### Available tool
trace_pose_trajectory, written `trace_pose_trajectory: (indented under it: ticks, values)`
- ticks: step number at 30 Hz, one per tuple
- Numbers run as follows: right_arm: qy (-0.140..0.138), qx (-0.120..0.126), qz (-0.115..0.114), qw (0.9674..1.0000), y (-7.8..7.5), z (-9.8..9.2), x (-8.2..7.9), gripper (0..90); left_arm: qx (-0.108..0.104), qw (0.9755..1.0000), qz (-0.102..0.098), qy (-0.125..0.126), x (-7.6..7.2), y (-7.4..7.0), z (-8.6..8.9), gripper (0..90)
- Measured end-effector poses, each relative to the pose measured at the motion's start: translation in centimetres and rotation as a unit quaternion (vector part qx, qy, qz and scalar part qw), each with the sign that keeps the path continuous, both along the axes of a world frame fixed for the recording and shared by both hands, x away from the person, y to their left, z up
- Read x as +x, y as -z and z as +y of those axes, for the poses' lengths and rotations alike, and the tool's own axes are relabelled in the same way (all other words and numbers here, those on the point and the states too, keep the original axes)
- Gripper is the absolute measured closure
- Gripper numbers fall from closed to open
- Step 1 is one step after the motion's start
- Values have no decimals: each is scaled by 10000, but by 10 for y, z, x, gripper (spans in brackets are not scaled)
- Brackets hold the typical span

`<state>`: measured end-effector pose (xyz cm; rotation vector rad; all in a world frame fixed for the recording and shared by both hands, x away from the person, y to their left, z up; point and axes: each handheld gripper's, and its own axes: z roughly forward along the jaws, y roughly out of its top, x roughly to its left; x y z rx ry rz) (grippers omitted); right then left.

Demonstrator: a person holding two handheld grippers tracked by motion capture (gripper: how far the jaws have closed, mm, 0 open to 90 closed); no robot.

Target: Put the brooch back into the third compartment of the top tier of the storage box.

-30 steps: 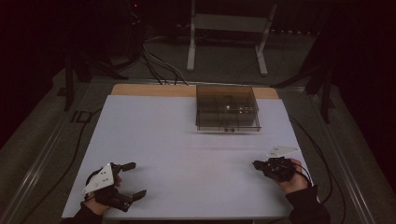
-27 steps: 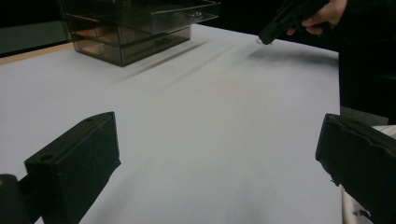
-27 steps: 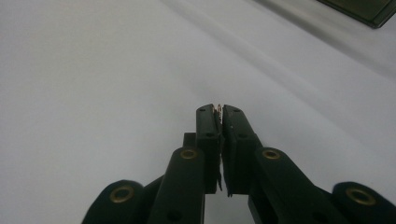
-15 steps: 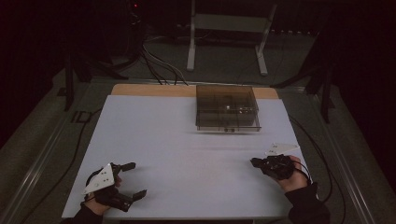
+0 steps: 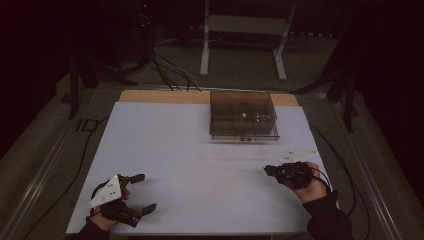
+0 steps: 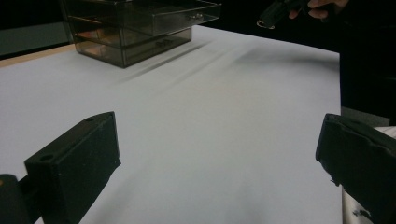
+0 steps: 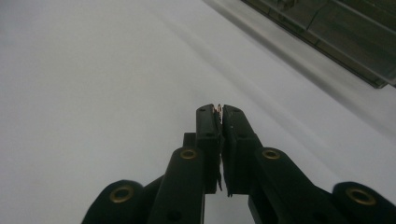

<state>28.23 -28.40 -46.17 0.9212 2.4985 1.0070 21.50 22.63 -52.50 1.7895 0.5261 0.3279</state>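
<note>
Two grippers sit low over the white table [image 5: 200, 165], well apart at its near corners; a smoked clear drawer organizer [image 5: 243, 115] stands at the far edge, right of centre; the left gripper [image 5: 140, 192] rests with jaws spread wide, nothing between them; the right gripper [image 5: 267, 170] has jaws pressed together, pinching a tiny glinting thing [image 7: 218, 110] I cannot identify.
</note>
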Motion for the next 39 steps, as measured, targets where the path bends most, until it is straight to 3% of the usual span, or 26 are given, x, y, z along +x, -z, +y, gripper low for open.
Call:
trace_pose_trajectory:
  ticks: [39]
  values:
    - [-169,108,-412,9990,-50,16,16,857,17,10000,-15,-4,0,-1,1,6]
